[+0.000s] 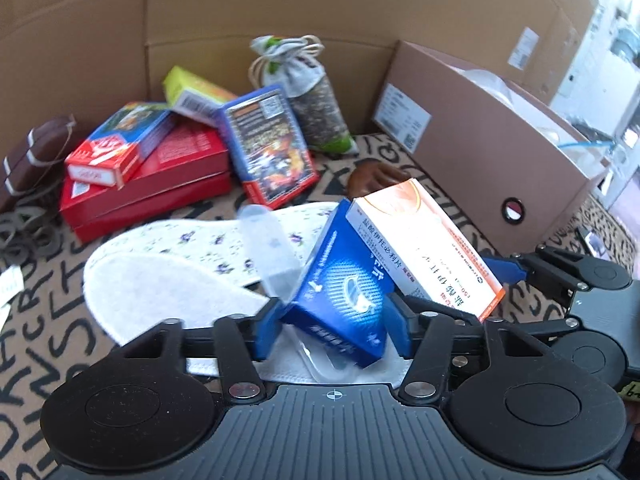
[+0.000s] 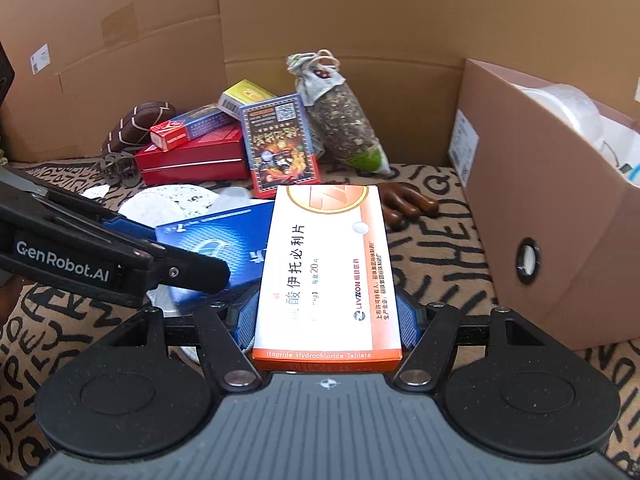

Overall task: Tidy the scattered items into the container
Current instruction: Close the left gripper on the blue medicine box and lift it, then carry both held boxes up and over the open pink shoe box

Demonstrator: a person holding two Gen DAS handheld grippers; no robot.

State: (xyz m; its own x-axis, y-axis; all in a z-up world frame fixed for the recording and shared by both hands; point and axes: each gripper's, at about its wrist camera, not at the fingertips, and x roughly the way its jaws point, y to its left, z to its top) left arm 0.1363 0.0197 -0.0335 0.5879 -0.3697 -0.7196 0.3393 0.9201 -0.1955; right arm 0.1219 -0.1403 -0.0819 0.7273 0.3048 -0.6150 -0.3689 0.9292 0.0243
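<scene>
Black claws [image 1: 338,330], blue pads [image 2: 246,318], silver screws

Lettered cloth [image 2: 440,240] bears boxes [image 2: 192,160]

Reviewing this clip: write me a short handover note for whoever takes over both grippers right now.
Left gripper: shut on the blue box, held above the white slipper.
Right gripper: shut on the orange and white tablet box.
The container, a brown cardboard box, stands on the right with some clear plastic already inside.
Done: two boxes picked up, neither dropped in yet.
Left: put both in, then the red boxes, card pack, yellow box, herb pouch, brown wooden piece and slipper.
</scene>
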